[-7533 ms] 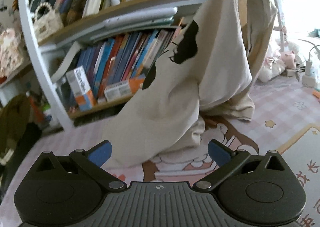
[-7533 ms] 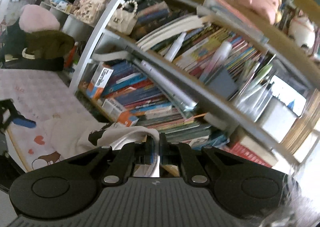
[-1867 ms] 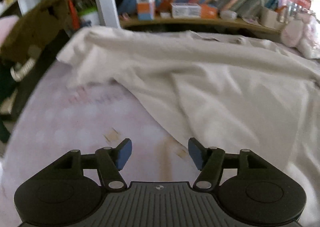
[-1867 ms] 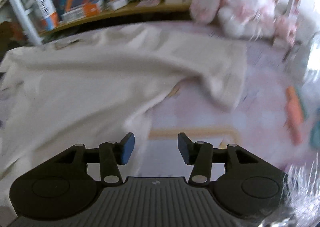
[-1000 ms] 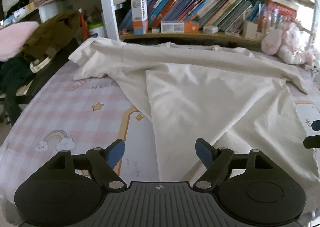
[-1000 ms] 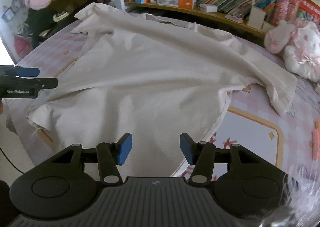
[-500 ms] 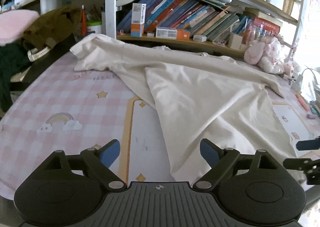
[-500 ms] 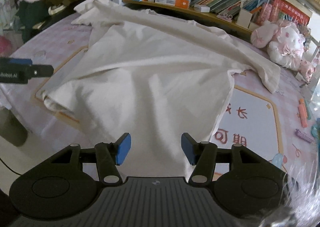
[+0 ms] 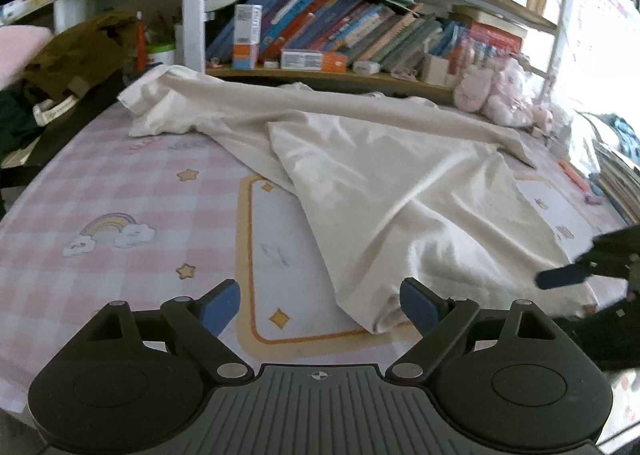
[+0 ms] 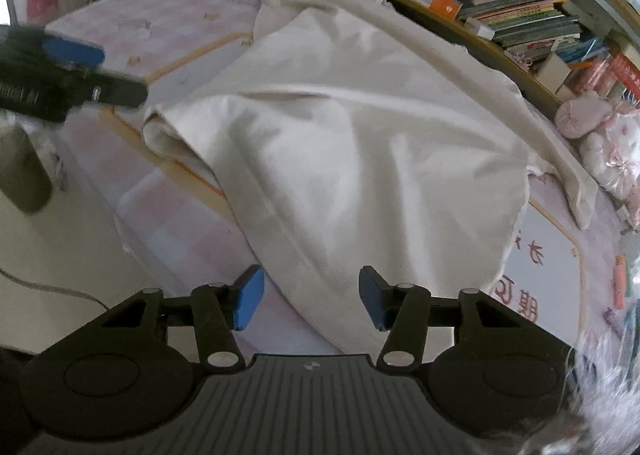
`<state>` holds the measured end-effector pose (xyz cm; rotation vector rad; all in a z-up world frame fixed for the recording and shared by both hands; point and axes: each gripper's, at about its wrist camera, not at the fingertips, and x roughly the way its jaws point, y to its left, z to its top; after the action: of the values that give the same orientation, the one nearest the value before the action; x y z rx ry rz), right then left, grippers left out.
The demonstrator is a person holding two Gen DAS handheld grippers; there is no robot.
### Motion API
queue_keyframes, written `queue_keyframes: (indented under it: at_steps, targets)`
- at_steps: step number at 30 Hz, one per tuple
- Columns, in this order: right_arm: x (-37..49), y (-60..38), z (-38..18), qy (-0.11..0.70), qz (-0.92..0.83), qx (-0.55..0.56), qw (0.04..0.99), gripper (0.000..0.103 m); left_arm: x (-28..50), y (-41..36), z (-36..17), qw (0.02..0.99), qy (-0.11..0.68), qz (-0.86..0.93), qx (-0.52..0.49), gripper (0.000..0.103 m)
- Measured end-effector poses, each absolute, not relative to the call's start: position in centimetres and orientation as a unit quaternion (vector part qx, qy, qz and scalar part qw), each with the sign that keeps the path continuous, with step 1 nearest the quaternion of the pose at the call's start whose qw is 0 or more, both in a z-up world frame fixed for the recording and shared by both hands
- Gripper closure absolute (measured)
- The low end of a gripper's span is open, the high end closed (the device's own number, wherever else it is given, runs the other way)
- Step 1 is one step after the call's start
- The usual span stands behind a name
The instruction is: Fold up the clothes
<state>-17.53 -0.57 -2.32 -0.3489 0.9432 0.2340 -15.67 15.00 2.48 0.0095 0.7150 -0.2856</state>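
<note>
1. Since a second ago both grippers have come back toward the near edge of the table, so the near hem of the cream garment (image 9: 384,183) now sits close in front of each, where before more of its middle filled the views.
2. The left gripper (image 9: 320,305) has its jaws spread wide, a little wider than a second ago, with nothing pressed between them; the folded near-left corner of the garment lies just by its right fingertip (image 9: 416,301).
3. The right gripper (image 10: 311,297) stands partly open, its jaws having just been closing; the garment's near hem lies under the gap between them, but the pads do not press on it.
4. The garment lies spread across the pink checked table mat (image 9: 120,191), one sleeve reaching toward the bookshelf (image 9: 352,39) at the far left, the other toward the pink plush toy (image 10: 600,135) at the far right.
5. Each gripper shows at the edge of the other's view, blurred.
</note>
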Motion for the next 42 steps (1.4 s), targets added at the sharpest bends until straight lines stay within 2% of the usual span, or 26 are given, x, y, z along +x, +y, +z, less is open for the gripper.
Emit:
queue_keyframes:
  at_steps: [3,6,10,14,25,26,27,28,30,32,34,37,38,39,40,41,42]
  targets:
    - [-16.5,-1.1,-2.0,0.458,0.108,-0.131,0.872,0.098,-16.0,14.3,2.1,0.921,0.355,-0.159,0.021,0.014]
    - [-16.1,-2.0,0.3,0.421,0.086,-0.098,0.898,0.098,-16.0,13.3,1.9,0.917,0.356,-0.177,0.04,0.014]
    - [-16.4,-3.2,6.8,0.329,0.066,-0.075,0.939,0.099,-15.1,10.8,1.5,0.916,0.347,-0.185,0.075,0.014]
    - [-16.7,-4.7,10.8,0.275,0.035,-0.084,0.957,0.099,-13.8,8.3,0.7,0.919,0.347,-0.154,0.107,0.014]
    - [-17.3,-8.7,12.4,0.271,-0.006,-0.075,0.96,0.099,-13.1,1.1,-1.2,0.917,0.29,-0.162,0.222,0.015]
    - [-17.4,-9.0,12.5,0.268,-0.008,-0.078,0.96,0.099,-12.7,1.4,-1.1,0.919,0.287,-0.156,0.219,0.04]
    - [-17.3,-9.2,12.6,0.266,-0.012,-0.082,0.961,0.099,-12.3,1.7,-1.0,0.922,0.284,-0.15,0.215,0.082]
    - [-17.2,-9.4,12.7,0.263,-0.016,-0.085,0.961,0.099,-11.8,2.5,-0.6,0.922,0.294,-0.15,0.203,0.091]
    - [-17.4,-10.1,12.8,0.266,-0.018,-0.085,0.96,0.099,-12.1,5.0,1.4,0.937,0.274,-0.131,0.174,0.094]
    - [-17.8,-10.7,12.7,0.272,-0.022,-0.092,0.958,0.101,-14.0,7.5,4.4,0.948,0.232,-0.099,0.196,0.096]
    - [-18.4,-11.1,12.3,0.282,-0.026,-0.104,0.954,0.102,-17.0,9.5,7.8,0.95,0.188,-0.091,0.232,0.096]
    - [-19.2,-12.3,10.3,0.343,0.006,-0.064,0.937,0.102,-19.8,11.1,9.4,0.918,0.223,-0.162,0.285,0.087]
    - [-19.3,-12.3,9.4,0.362,0.016,-0.059,0.93,0.102,-20.6,11.2,9.1,0.902,0.244,-0.184,0.305,0.071]
    - [-19.5,-12.2,8.3,0.379,0.022,-0.06,0.923,0.102,-21.1,11.4,8.1,0.886,0.274,-0.198,0.317,0.045]
    - [-19.6,-12.1,7.0,0.399,0.027,-0.061,0.915,0.102,-21.6,11.7,6.8,0.872,0.302,-0.208,0.324,0.036]
    - [-19.7,-12.0,6.0,0.415,0.031,-0.056,0.907,0.102,-22.0,12.0,5.7,0.861,0.326,-0.214,0.326,0.03]
    - [-19.7,-11.9,5.0,0.43,0.032,-0.046,0.901,0.102,-22.3,12.7,4.7,0.854,0.349,-0.212,0.321,0.03]
